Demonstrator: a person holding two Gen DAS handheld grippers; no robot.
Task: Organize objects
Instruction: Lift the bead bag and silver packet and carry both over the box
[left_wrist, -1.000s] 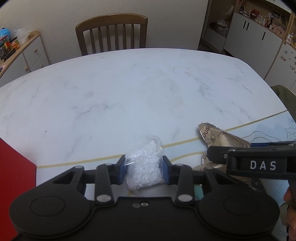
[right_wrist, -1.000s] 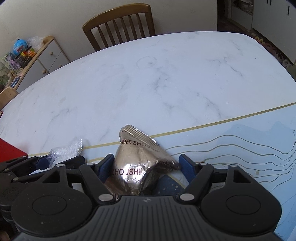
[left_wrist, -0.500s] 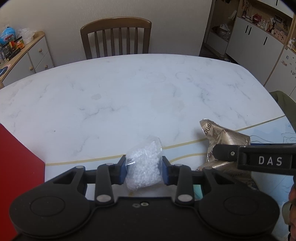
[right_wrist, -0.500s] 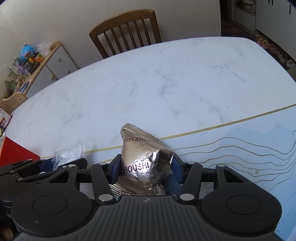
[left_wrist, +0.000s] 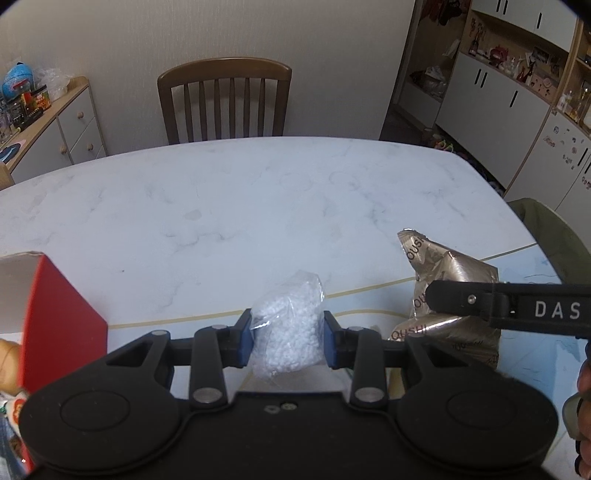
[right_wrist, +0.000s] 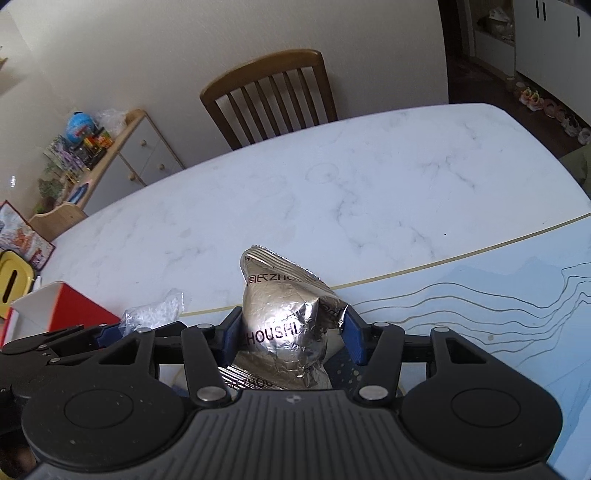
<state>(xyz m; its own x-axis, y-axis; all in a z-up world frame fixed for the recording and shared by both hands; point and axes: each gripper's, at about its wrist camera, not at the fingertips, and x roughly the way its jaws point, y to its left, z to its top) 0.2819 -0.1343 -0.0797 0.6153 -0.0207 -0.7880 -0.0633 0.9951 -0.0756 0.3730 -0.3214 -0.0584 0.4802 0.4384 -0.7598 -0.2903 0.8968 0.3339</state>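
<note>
A small clear bag of white granules (left_wrist: 286, 325) is pinched between the blue pads of my left gripper (left_wrist: 288, 334), which is shut on it and holds it above the table. A crinkled silver foil packet (right_wrist: 286, 325) printed "ZHOUSHI" sits squeezed in my right gripper (right_wrist: 290, 332), also shut. In the left wrist view the foil packet (left_wrist: 454, 273) shows to the right, partly behind the right gripper's black finger marked "DAS". The granule bag (right_wrist: 155, 314) appears at the left of the right wrist view.
A red and white open box (left_wrist: 55, 314) stands at the left near edge, also seen as the box (right_wrist: 62, 306). The white marble table (left_wrist: 258, 206) stretches ahead to a wooden chair (left_wrist: 225, 99). A pale blue mat (right_wrist: 498, 295) with line drawings covers the near right.
Both grippers have risen and tilted up with their loads, so more wall and chair show. The right gripper closed tight on the foil packet between one second ago and now.
</note>
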